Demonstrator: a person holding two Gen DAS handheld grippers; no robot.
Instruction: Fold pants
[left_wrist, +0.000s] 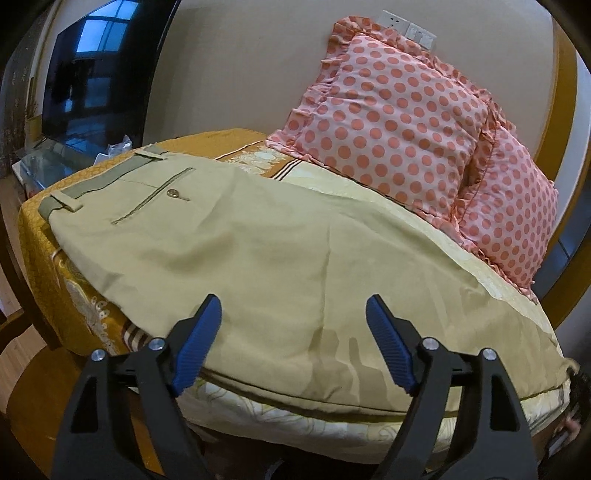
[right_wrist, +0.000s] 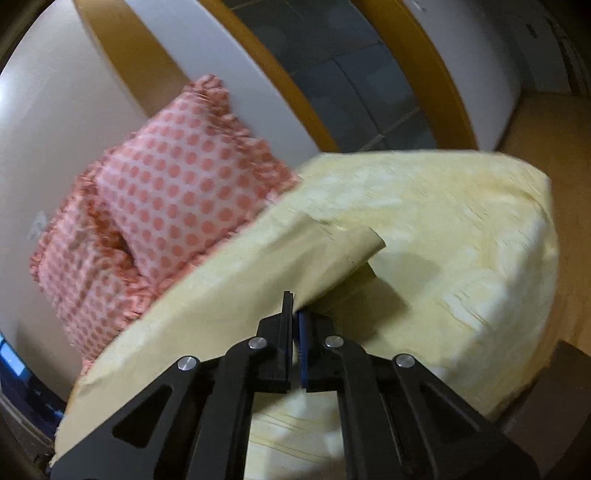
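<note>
Fold pants: first fold starting, nothing folded yet.
I see the pants (left_wrist: 236, 251) flat on the bed (left_wrist: 48, 258), waistband far; left hand-held gripper (left_wrist: 293, 314) spread above them, right hand-held gripper (right_wrist: 293, 306) pinching a lifted leg hem. 2 dotted pillows (left_wrist: 388, 122) against the wall (left_wrist: 240, 62).

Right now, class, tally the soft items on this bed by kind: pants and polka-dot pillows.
Pants: 1, its cuff end pinched in the right claw
Polka-dot pillows: 2
Total: 3
</note>
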